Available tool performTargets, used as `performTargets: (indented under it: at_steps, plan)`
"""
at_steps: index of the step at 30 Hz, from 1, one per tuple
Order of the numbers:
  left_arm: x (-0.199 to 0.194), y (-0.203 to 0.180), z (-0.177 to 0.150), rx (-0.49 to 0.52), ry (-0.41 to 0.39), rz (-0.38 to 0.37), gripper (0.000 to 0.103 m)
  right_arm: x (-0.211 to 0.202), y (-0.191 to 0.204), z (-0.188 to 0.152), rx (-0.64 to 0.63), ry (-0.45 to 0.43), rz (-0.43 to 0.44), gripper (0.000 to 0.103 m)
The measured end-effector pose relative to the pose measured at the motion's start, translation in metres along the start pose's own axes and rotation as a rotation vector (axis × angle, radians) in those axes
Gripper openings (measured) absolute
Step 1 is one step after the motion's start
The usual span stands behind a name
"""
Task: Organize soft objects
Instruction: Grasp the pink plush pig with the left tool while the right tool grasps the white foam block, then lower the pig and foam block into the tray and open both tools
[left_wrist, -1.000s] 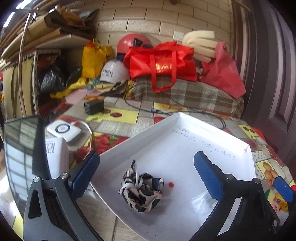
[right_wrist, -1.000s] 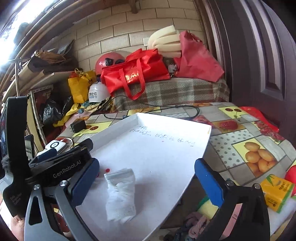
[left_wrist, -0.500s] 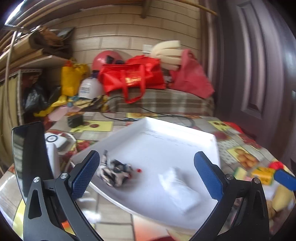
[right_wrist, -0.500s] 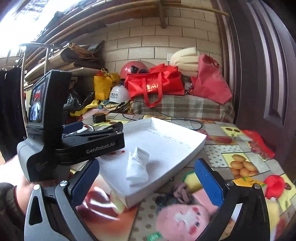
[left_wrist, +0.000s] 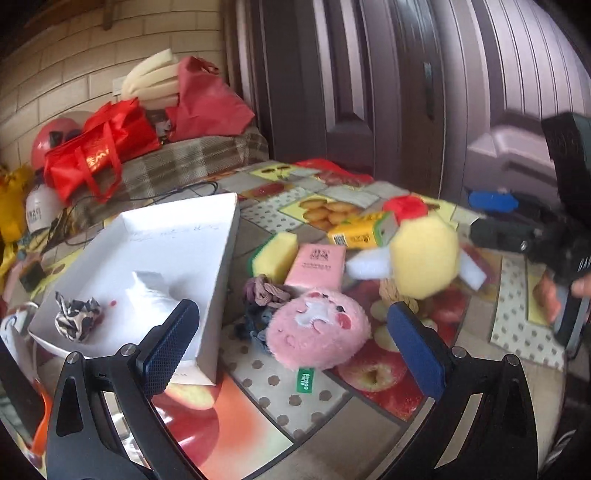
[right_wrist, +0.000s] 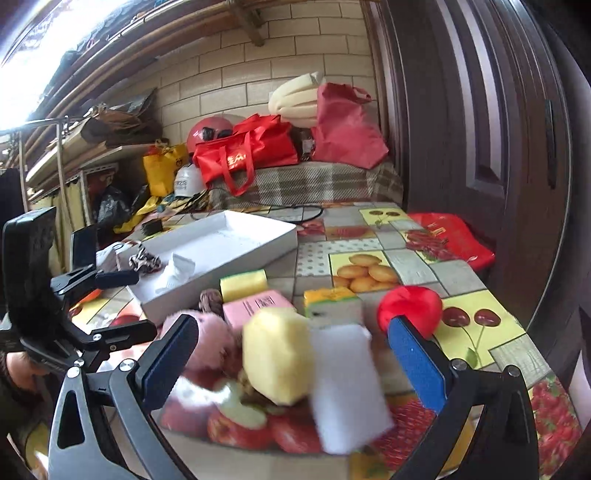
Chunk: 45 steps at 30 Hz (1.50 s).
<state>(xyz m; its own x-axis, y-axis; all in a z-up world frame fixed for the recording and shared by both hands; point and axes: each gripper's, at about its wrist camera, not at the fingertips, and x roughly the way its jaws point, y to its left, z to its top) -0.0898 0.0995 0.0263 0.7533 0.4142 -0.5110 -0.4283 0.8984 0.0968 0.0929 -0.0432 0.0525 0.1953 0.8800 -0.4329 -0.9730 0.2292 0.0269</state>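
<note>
A white box (left_wrist: 218, 254) (right_wrist: 258, 247) holds a black-and-white scrunchie (left_wrist: 75, 317) (right_wrist: 144, 263) and a white soft pack (left_wrist: 151, 295) (right_wrist: 175, 273). Right of the box lies a pile: a pink plush pig (left_wrist: 317, 328), a yellow plush (left_wrist: 424, 258) (right_wrist: 275, 354), a pink pack (left_wrist: 317, 262), sponges (left_wrist: 273, 254), hair ties (left_wrist: 264, 291). My left gripper (left_wrist: 291, 343) is open above the pig, holding nothing. My right gripper (right_wrist: 295, 362) is open around the yellow plush and a white sponge (right_wrist: 347, 384), fingers apart from both.
A yellow tissue pack (left_wrist: 360, 230) and a red soft ball (right_wrist: 410, 308) lie past the pile. Red bags (right_wrist: 243, 155) and helmets sit on a plaid-covered bench at the back. A dark door (right_wrist: 480, 129) stands at the right. A fruit-patterned cloth covers the table (right_wrist: 369, 258).
Both grippers have swung right from over the white box to the pile of soft things beside it. The scrunchie and white pack stay in the box.
</note>
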Motion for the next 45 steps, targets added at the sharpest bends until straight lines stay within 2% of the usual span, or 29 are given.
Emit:
performTargets:
  at_steps: [1, 4, 7, 9, 10, 11, 12, 13, 14, 16, 20, 22, 25, 27, 28, 29, 36, 41, 45]
  plan:
    - [0.005, -0.001, 0.0, 0.01, 0.028, -0.008, 0.102, 0.001, -0.006, -0.002, -0.007, 0.033, 0.005, 0.103]
    - [0.022, -0.002, 0.001, 0.023, 0.114, -0.024, 0.091, 0.013, -0.016, -0.011, -0.02, 0.153, -0.004, 0.102]
    - [0.035, -0.004, -0.001, 0.025, 0.175, -0.058, 0.078, 0.024, -0.029, -0.019, 0.037, 0.237, 0.03, 0.098]
    - [0.044, -0.008, -0.001, 0.036, 0.208, -0.071, 0.077, 0.034, -0.033, -0.02, 0.051, 0.287, 0.069, 0.093]
    - [0.047, -0.011, -0.001, 0.043, 0.219, -0.076, 0.077, 0.04, -0.033, -0.02, 0.052, 0.311, 0.085, 0.089]
    - [0.051, -0.015, -0.001, 0.054, 0.235, -0.08, 0.077, 0.044, -0.034, -0.021, 0.057, 0.334, 0.093, 0.076]
    - [0.053, -0.016, -0.002, 0.062, 0.246, -0.083, 0.077, 0.048, -0.034, -0.021, 0.059, 0.354, 0.107, 0.067]
    - [0.055, -0.018, -0.002, 0.07, 0.257, -0.088, 0.068, 0.052, -0.035, -0.022, 0.068, 0.382, 0.115, 0.051]
    - [0.057, -0.02, -0.003, 0.077, 0.267, -0.09, 0.067, 0.054, -0.035, -0.023, 0.072, 0.394, 0.121, 0.051]
    - [0.054, -0.021, -0.002, 0.082, 0.254, -0.095, 0.065, 0.046, -0.035, -0.023, 0.066, 0.368, 0.114, 0.05]
    - [0.04, -0.019, -0.001, 0.081, 0.192, -0.072, 0.064, 0.02, -0.045, -0.02, 0.102, 0.241, 0.026, 0.05]
    - [0.026, -0.013, 0.0, 0.051, 0.12, -0.038, 0.064, -0.004, -0.05, -0.017, 0.142, 0.113, -0.024, 0.05]
    - [-0.007, 0.004, -0.002, -0.031, -0.042, 0.001, 0.064, -0.041, -0.044, -0.015, 0.147, -0.096, -0.087, 0.05]
    - [-0.031, 0.018, -0.005, -0.102, -0.161, 0.028, 0.064, -0.049, -0.03, -0.015, 0.133, -0.163, -0.08, 0.05]
    - [-0.042, 0.024, -0.009, -0.136, -0.213, 0.058, 0.064, -0.048, -0.022, -0.015, 0.119, -0.178, -0.082, 0.05]
    - [-0.047, 0.029, -0.01, -0.146, -0.232, 0.097, 0.064, -0.045, -0.013, -0.014, 0.098, -0.186, -0.082, 0.05]
    - [-0.06, 0.065, -0.019, -0.221, -0.245, 0.235, 0.065, -0.008, 0.022, -0.002, 0.009, -0.161, -0.047, 0.05]
    - [-0.057, 0.079, -0.023, -0.255, -0.24, 0.284, 0.065, 0.014, 0.048, 0.003, -0.018, -0.116, 0.009, 0.05]
    - [-0.057, 0.078, -0.026, -0.256, -0.239, 0.295, 0.065, 0.03, 0.069, 0.003, -0.033, -0.083, 0.061, 0.05]
